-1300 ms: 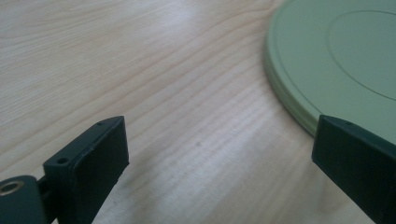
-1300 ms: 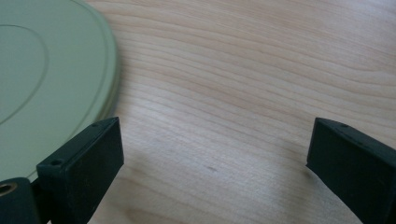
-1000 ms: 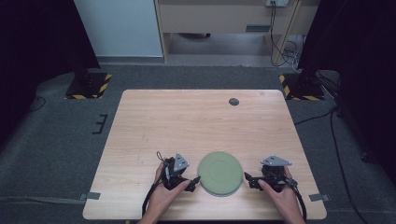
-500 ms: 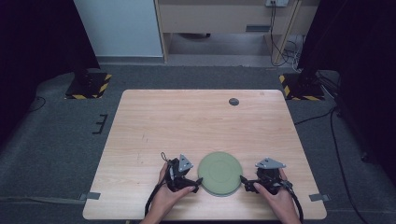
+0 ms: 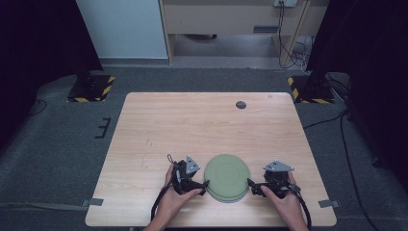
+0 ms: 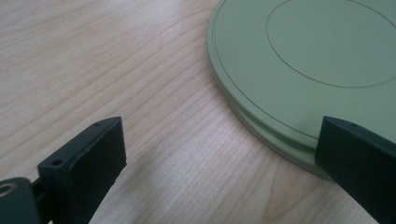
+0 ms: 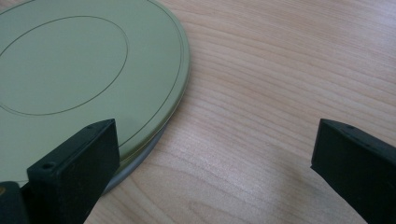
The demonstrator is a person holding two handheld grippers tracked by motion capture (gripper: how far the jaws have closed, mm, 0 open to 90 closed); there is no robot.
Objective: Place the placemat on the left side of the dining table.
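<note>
A round green plate (image 5: 226, 176) lies upside down near the table's front edge, with a second rim showing beneath it. My left gripper (image 5: 202, 186) is at its left edge, open; in the left gripper view the plate (image 6: 303, 56) lies ahead and the right jaw overlaps its rim, with the gripper (image 6: 219, 140) wide apart. My right gripper (image 5: 252, 187) is at the plate's right edge, also open. In the right gripper view the gripper (image 7: 217, 135) has its left jaw in front of the plate (image 7: 70, 60) and its right jaw over bare wood.
The light wooden table (image 5: 192, 130) holds a small dark disc (image 5: 240, 104) near its far edge. Yellow-and-black stand bases (image 5: 91, 86) sit on the grey floor at both far corners. Cables (image 5: 288, 38) hang behind the table.
Both hands have drawn in towards the plate from either side, so the jaws now reach its rim. The plate has not moved.
</note>
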